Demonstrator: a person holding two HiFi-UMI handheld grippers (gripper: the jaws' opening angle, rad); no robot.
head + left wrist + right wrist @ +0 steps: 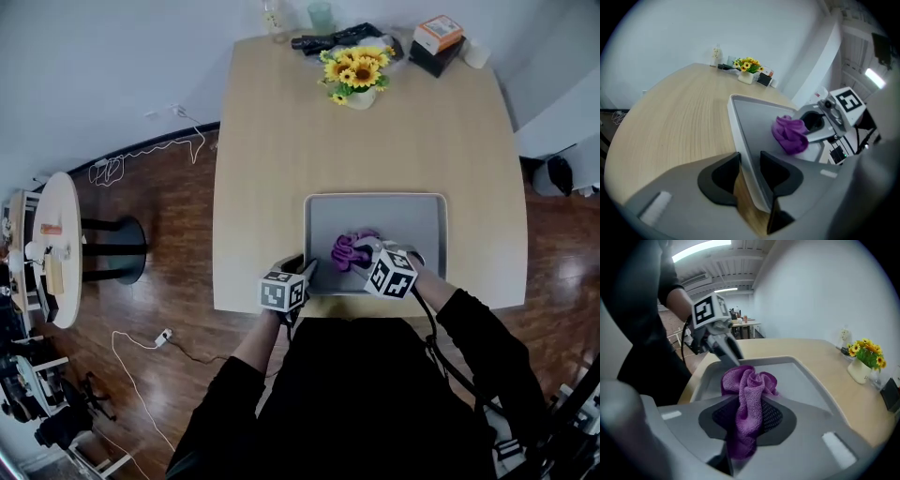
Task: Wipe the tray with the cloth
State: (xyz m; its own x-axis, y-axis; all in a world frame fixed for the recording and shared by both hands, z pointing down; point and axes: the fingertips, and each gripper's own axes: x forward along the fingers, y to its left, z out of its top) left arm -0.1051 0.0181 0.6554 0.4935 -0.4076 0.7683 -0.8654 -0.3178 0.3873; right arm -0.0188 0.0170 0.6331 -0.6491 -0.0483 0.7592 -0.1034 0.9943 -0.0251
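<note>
Item 1, my left gripper (750, 157): jaws pinched across the near-left rim of the grey tray (754, 117), holding it steady.

Item 2, my right gripper (751, 405): jaws clamped on a purple cloth (749, 383), which bunches just ahead of the tips onto the near-left part of the tray floor.

Item 3, beyond both grippers: bare tray floor, then the wooden table (281, 141), with a vase of sunflowers (356, 73) far off.

Risks: the cloth is a wad, so it may wipe only a narrow strip or drag out of the jaws. If the rim grip slips, a wiping stroke could shove the tray off the near table edge.
</note>
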